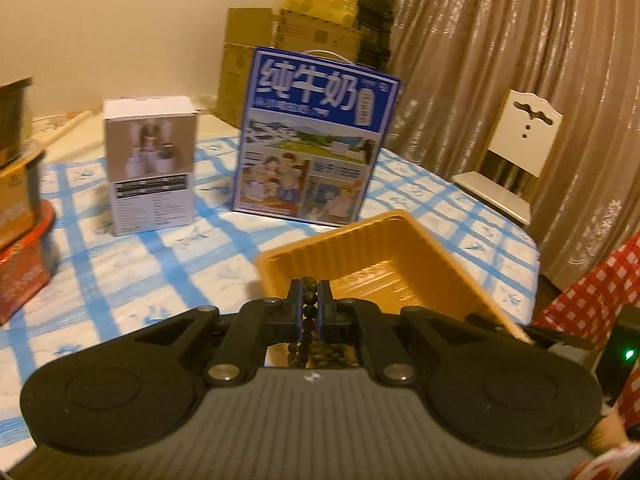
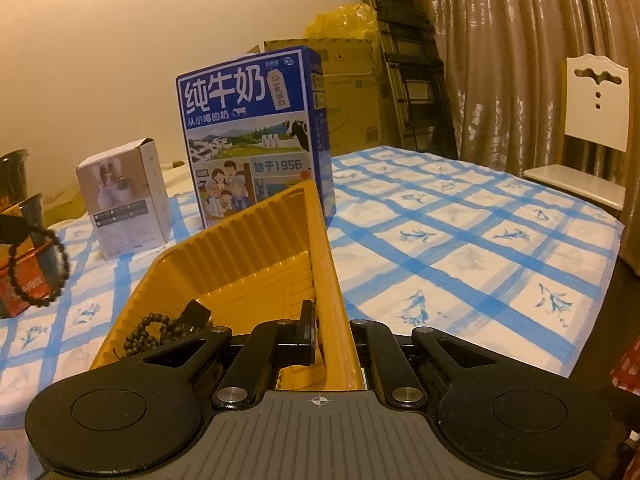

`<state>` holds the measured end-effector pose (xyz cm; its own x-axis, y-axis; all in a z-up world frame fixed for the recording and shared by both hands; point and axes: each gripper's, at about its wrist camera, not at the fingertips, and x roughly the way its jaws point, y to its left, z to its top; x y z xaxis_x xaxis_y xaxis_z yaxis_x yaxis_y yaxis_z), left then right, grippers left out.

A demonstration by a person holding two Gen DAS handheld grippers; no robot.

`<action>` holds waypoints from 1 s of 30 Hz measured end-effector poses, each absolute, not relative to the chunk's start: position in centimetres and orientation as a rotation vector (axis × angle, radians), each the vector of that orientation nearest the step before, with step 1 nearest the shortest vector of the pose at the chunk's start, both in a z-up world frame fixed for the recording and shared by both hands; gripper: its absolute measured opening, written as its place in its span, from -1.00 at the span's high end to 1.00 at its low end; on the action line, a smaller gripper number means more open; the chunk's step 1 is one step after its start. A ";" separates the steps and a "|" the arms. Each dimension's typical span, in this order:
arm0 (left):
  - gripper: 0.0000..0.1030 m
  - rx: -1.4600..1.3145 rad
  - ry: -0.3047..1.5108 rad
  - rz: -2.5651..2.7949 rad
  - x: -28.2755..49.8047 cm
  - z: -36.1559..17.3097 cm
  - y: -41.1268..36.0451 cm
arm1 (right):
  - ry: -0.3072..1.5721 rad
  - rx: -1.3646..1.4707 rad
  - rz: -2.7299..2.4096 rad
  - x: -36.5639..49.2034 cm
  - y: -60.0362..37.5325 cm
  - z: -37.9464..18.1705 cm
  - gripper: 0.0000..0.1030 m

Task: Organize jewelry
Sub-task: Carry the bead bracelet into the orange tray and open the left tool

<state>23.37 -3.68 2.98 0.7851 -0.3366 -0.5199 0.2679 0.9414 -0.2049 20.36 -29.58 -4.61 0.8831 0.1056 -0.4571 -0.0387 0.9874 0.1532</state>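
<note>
On blue-checked tablecloth (image 2: 460,240): milk carton (image 2: 256,136), white box (image 1: 150,168); left tool (image 1: 310,300) clenched on bead bracelet (image 1: 309,312), right tool (image 2: 332,332) pinching tray wall (image 2: 334,280).

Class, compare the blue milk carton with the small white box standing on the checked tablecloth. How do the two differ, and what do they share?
The blue milk carton is clearly taller and wider than the small white box. The carton is bright blue with large white characters and cartoon scenes; the white box is pale, with a muted photo and small print. The carton has a carry handle on top; the white box has a flap top. Both stand upright on the checked tablecloth, apart from each other.
</note>
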 end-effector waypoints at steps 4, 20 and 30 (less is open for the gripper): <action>0.89 -0.123 0.584 -0.352 24.1 2.9 -5.1 | 0.496 0.153 0.093 20.8 -29.0 -4.8 0.89; 0.89 -0.131 0.647 -0.376 27.5 1.1 -8.0 | 0.503 0.166 0.163 23.4 -27.0 -5.0 0.89; 0.89 -0.120 0.673 -0.362 29.8 0.2 -9.0 | 0.497 0.168 0.192 24.6 -26.7 -5.0 0.88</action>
<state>29.75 -8.98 0.23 0.7223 -0.3652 -0.5873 0.2884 0.9309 -0.2241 24.60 -26.70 -5.03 0.8619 0.2225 -0.4556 -0.1412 0.9684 0.2058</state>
